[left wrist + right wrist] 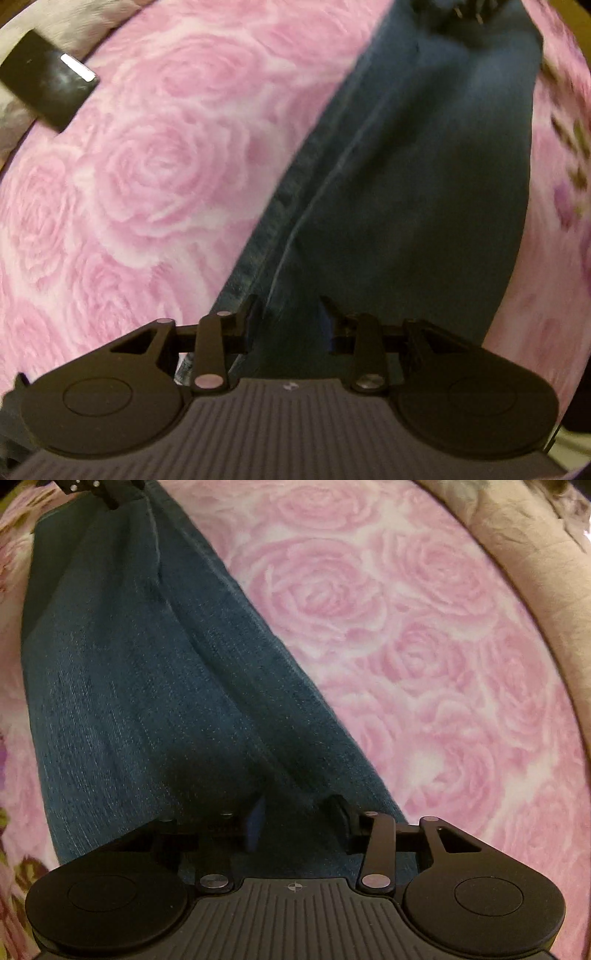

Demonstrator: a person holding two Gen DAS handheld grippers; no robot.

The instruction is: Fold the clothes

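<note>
Denim sits between the fingers of the left hand-held gripper (pixel 290 306), which point down and are drawn close on a fold of the jeans (pixel 424 177); whether the pads actually pinch it, I cannot tell. Right hand-held gripper (pixel 295 805): fingers part-way apart, denim bunched between them, grip likewise unclear. Jeans lie stretched as a long dark-blue band across the bed, on a pink rose-print bedspread (pixel 147 166). Black rectangular object (pixel 48 90) rests at the bedspread's far edge, well apart from the jeans. Beige blanket (pixel 546 602) borders the bedspread.
</note>
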